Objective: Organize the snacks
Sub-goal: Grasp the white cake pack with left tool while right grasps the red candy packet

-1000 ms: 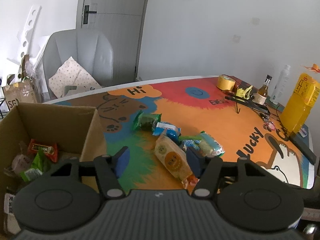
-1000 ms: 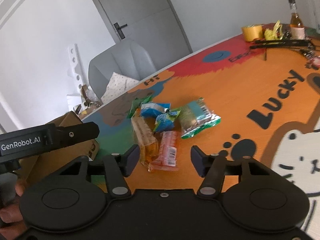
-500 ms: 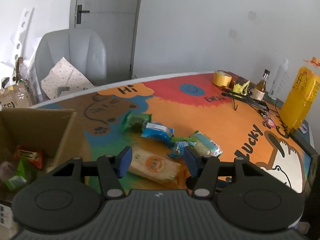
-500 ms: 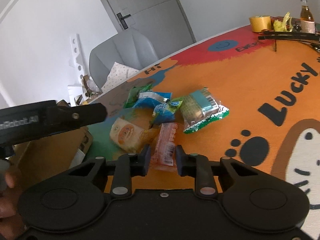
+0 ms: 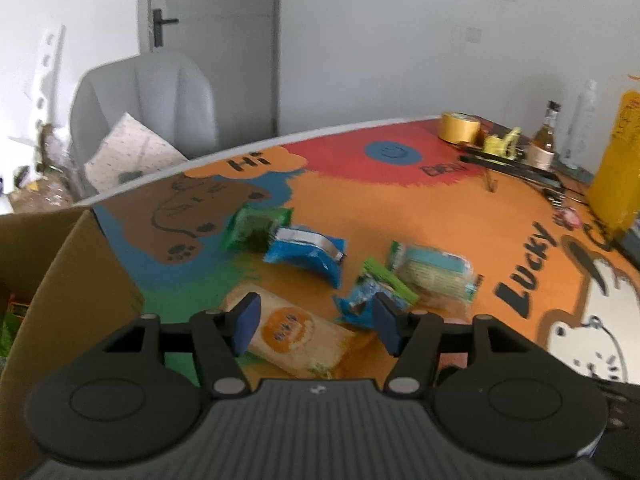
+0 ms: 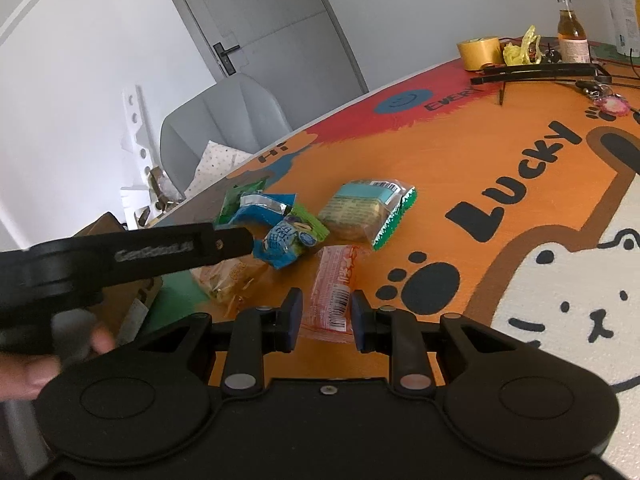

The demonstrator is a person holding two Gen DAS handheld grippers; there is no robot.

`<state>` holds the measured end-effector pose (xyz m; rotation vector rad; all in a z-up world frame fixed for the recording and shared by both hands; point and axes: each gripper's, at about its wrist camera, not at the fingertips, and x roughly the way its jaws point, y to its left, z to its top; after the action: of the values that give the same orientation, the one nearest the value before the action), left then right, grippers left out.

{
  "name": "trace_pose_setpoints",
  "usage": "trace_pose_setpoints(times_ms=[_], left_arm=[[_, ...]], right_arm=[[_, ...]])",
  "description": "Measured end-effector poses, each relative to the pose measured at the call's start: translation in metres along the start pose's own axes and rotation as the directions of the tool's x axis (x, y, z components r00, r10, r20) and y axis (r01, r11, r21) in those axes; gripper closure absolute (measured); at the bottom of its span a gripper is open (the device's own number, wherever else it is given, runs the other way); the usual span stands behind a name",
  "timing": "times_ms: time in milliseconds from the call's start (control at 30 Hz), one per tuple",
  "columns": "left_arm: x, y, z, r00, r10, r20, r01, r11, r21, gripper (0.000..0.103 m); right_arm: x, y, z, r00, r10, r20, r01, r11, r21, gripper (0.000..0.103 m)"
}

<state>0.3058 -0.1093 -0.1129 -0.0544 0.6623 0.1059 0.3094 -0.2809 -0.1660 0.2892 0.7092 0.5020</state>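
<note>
A pile of snack packets is spread in the middle of the colorful bench (image 5: 460,216). A cardboard box (image 5: 68,304) is seen at the left edge of the left wrist frame, and some snacks are already inside it, though only a sliver of them can be seen.

The right hand-held gripper (image 6: 325,317) is seen at the bottom middle of its frame. Its fingers are closed in on both sides of a pink packet (image 6: 335,290), and the packet seems to be pinched at its near end. The rest of the packet is still lying on the bench.

The left hand-held gripper (image 5: 316,322) is held wide apart, and nothing is gripped. A pale packet with an orange circle (image 5: 294,330) is seen between and under its fingers, low in the frame. Whether it is touched cannot be told.

Behind these, a blue packet (image 5: 306,254), a green packet (image 5: 256,228), a small blue-green packet (image 6: 288,240) and a clear packet of crackers (image 6: 366,210) are waiting.

The step in hand is judged to be picking up. Next, the pink packet should be lifted clear and carried over to the box. The left fingers should be lowered around the pale packet and squeezed shut. Care is needed so that the thin, slippery wrappers are not dropped.
</note>
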Motion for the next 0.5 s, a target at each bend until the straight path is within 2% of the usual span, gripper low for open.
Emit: trace_pose_setpoints(times_ms=[233, 300, 500], left_arm=[[0.017, -0.001, -0.003, 0.996, 0.085, -0.024, -0.084, 0.996, 0.022, 0.037], [0.017, 0.000, -0.005, 0.996, 0.087, -0.030, -0.087, 0.996, 0.022, 0.033], [0.018, 0.005, -0.015, 0.993, 0.062, -0.096, -0.062, 0.998, 0.000, 0.032]], right_arm=[[0.001, -0.004, 0.001, 1.000, 0.018, 0.003, -0.018, 1.000, 0.008, 0.078], [0.001, -0.004, 0.001, 1.000, 0.020, 0.004, -0.020, 1.000, 0.010, 0.078], [0.000, -0.001, -0.001, 1.000, 0.006, 0.008, -0.006, 1.000, 0.002, 0.078]])
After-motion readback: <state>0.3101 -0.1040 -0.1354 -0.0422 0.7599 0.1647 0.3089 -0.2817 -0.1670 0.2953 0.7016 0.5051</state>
